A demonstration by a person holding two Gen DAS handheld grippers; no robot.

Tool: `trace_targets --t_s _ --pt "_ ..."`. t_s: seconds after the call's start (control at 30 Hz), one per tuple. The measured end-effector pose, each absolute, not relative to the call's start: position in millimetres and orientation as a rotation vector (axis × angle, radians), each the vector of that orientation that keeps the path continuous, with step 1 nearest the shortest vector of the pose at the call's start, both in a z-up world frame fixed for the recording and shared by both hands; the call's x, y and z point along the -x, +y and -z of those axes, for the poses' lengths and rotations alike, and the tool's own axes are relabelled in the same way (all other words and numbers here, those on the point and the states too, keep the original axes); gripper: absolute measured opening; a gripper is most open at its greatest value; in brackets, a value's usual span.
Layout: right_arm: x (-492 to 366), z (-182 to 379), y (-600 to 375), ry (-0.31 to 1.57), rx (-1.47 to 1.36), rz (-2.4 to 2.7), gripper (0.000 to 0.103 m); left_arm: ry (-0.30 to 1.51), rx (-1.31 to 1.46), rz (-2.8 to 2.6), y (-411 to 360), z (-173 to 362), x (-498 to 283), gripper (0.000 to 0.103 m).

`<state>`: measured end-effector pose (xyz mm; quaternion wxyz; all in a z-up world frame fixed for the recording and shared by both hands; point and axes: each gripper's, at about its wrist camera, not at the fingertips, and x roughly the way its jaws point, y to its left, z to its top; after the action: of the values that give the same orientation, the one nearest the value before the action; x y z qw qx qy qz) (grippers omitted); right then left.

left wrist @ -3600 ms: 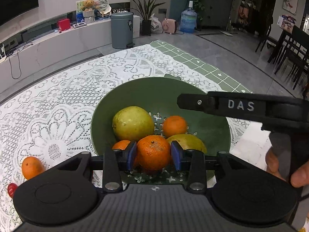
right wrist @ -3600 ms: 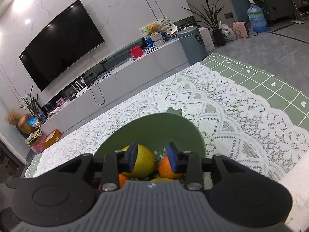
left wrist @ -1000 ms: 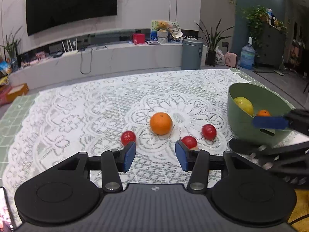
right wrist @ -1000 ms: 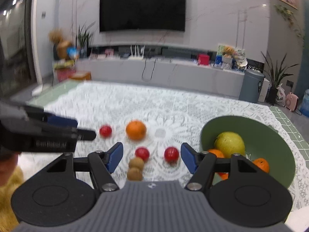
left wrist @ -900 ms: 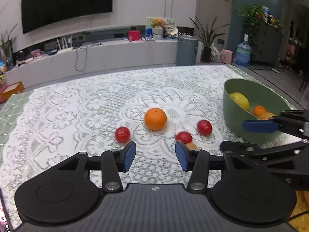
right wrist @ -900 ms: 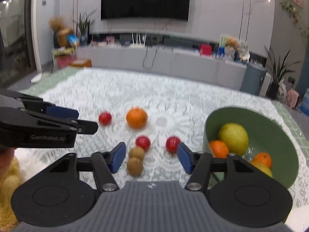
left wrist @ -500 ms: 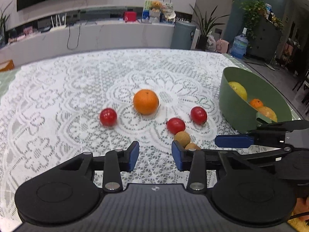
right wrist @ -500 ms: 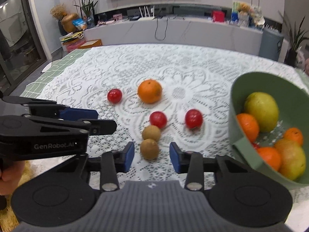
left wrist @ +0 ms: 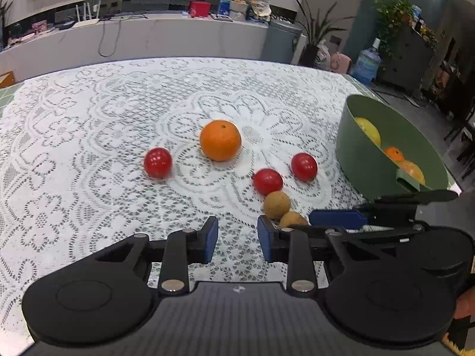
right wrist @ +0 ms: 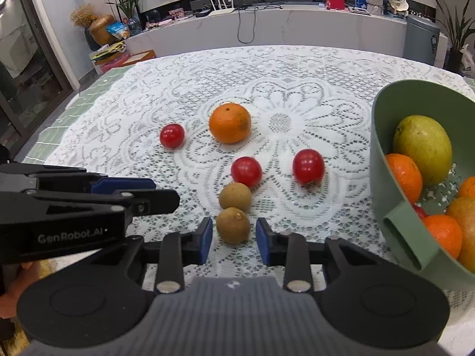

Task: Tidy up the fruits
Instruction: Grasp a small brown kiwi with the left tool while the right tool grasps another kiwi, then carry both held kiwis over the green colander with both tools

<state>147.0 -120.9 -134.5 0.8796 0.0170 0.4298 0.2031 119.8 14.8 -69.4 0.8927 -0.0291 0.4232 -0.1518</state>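
Observation:
On the lace cloth lie an orange, three red cherry tomatoes and two small brown round fruits. My right gripper is closing with the nearer brown fruit between its blue pads, and a thin gap shows on each side. My left gripper is also closing, with only cloth between its pads. Both grippers sit side by side, left and right. A green bowl on the right holds a mango and several oranges.
The bowl's handle juts toward my right gripper. A hand holds the left tool at the lower left. Beyond the table's far edge run a low white TV bench, a grey bin and potted plants.
Both grippers dropped toward the cloth and tilted down while their jaws narrowed. The right one came forward until the near brown fruit sat between its pads. Earlier, the left held an orange over the bowl.

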Motion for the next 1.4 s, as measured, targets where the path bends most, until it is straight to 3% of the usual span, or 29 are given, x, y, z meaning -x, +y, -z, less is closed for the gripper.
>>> trace_targets --t_s 0.07,0.67,1.0,1.4 --pt "-147.4 135.2 -120.4 0.898 -0.03 -0.428 0.022 0.875 0.045 0.31 13.0 71.2 -120.0 0.034" --pt "-141.8 128.0 -128.8 0.865 -0.052 -0.404 0.022 0.894 0.248 0.395 23.9 72.6 -123.8 0.033" --pt "-146.0 129.6 -142.4 0.9 -0.063 -0.269 0.021 0.886 0.184 0.407 -1.2 76.8 -136.5 0.03" --pt "-147.3 133.9 -137.5 0.925 -0.044 -0.264 0.022 0.92 0.225 0.416 -6.2 87.7 -155.6 0.035"
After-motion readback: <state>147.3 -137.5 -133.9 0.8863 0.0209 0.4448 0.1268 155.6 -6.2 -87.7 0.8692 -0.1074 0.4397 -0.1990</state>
